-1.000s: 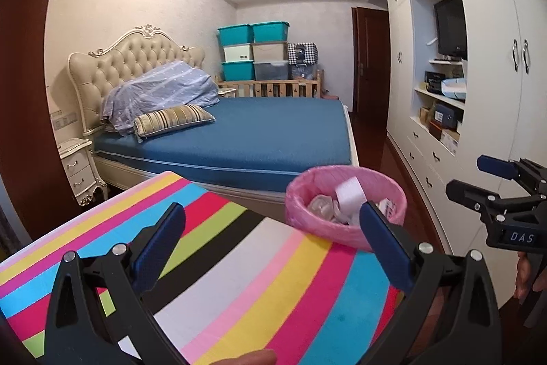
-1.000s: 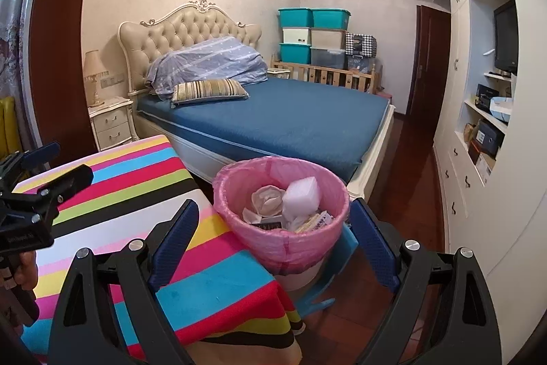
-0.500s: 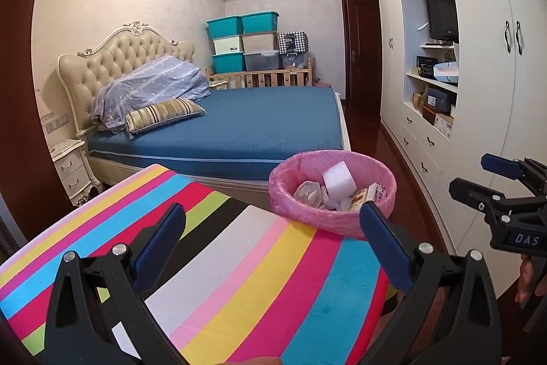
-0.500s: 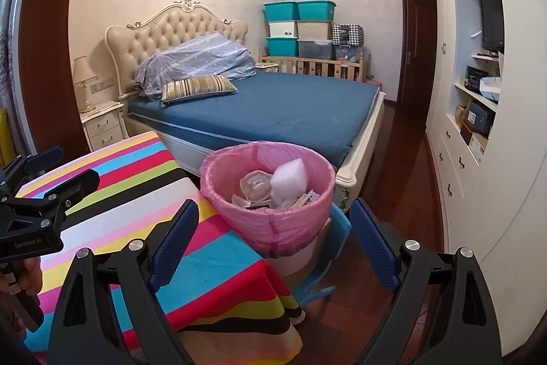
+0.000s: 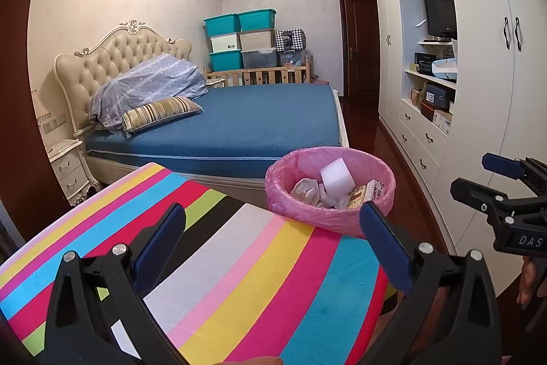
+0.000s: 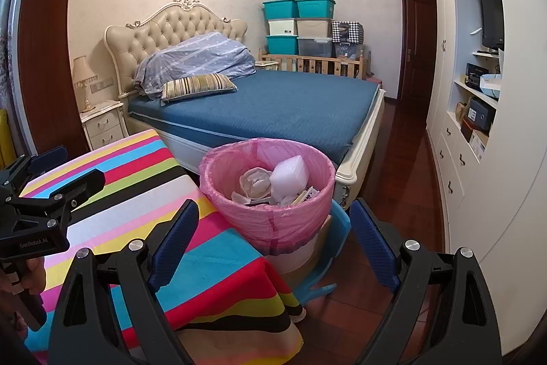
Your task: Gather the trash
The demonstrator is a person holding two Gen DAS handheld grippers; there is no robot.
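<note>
Both tools, left (image 5: 273, 245) and right (image 6: 273, 238), hang spread and empty over the rainbow-striped cloth table (image 5: 239, 279), beyond whose edge the pink-lined round bin (image 6: 270, 214) holds light, crushable scraps, likely best pinched by the liner's soft rim.

I am looking over a counter (image 5: 239, 279) wearing a rainbow-striped cloth (image 6: 143, 194). Just beside its corner, a blue plastic stool (image 6: 336, 224) is carrying the pink-lined trash bin (image 6: 273, 221) above the wooden floor (image 6: 393, 187).

I see thin glossy pink plastic lining the trash bin (image 6: 273, 221), matt striped cloth (image 5: 239, 262), and polished wood floor (image 6: 403, 180).
</note>
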